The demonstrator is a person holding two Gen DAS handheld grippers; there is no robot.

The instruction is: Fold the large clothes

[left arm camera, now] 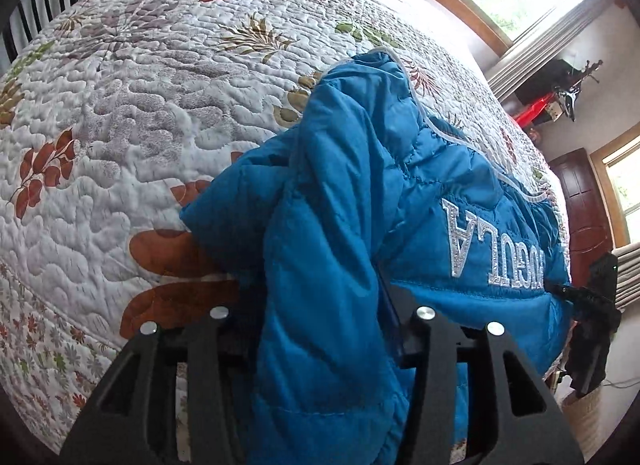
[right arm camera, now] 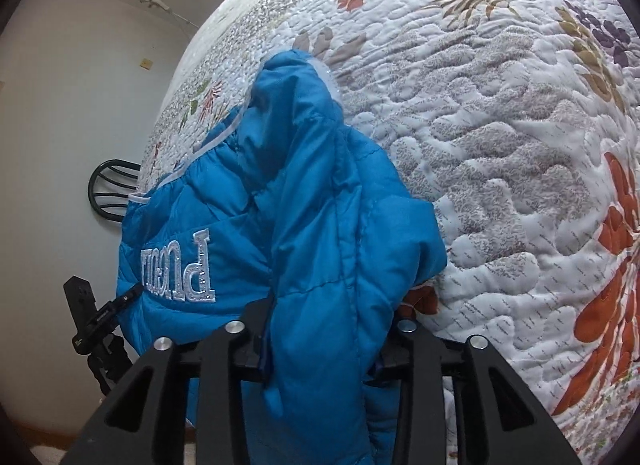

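Blue jacket (left arm camera: 360,193) with silver lettering: lies bunched on the quilt (left arm camera: 132,113), centre to lower right of the left view, centre-left of the right view. Left gripper (left arm camera: 324,329): fingers apart, a jacket fold lying between them. Right gripper (right arm camera: 320,329): fingers apart, a jacket fold between them likewise; pad contact cannot be told.
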